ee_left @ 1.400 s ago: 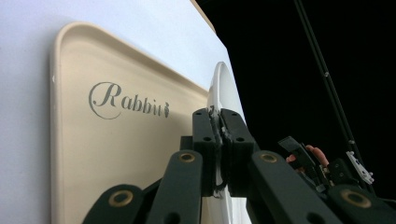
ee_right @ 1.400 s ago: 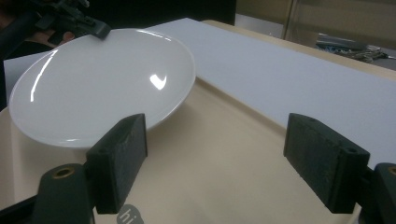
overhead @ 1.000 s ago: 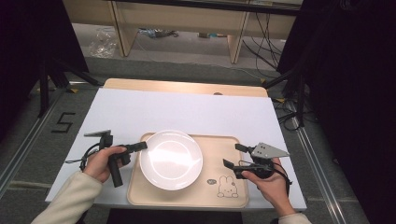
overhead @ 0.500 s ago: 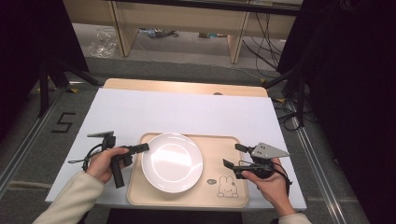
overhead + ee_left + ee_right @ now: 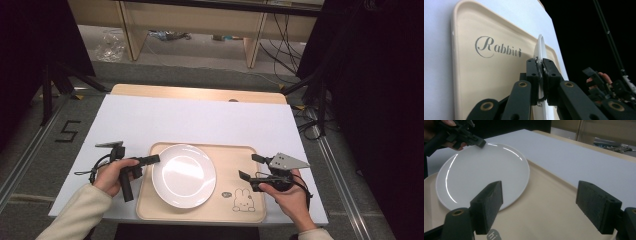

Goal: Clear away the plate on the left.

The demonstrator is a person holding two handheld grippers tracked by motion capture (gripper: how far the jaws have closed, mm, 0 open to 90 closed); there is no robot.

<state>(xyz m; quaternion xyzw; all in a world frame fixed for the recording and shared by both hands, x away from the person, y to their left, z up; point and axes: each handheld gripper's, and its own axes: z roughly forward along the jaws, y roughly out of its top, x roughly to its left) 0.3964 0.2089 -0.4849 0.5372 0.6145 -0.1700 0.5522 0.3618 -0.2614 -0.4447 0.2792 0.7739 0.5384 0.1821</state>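
Observation:
A round white plate [image 5: 184, 175] lies on a beige tray [image 5: 235, 156] near the table's front edge. My left gripper [image 5: 155, 160] is shut on the plate's left rim. In the left gripper view its pads [image 5: 534, 72] clamp the thin white plate [image 5: 541, 45] edge-on, with the tray [image 5: 486, 75] behind. My right gripper [image 5: 249, 167] stands open above the tray's right part, a short way from the plate, with nothing between its jaws. The right gripper view has its pads [image 5: 489, 205] wide apart over the tray [image 5: 549, 202], with the plate [image 5: 481, 170] beyond and the left gripper [image 5: 477, 143] at its far rim.
The tray sits on a white sheet [image 5: 200, 122] that covers the wooden table [image 5: 200, 93]. A rabbit drawing [image 5: 243, 199] marks the tray's front right corner. Black curtains and cables stand to the right, wooden shelving behind.

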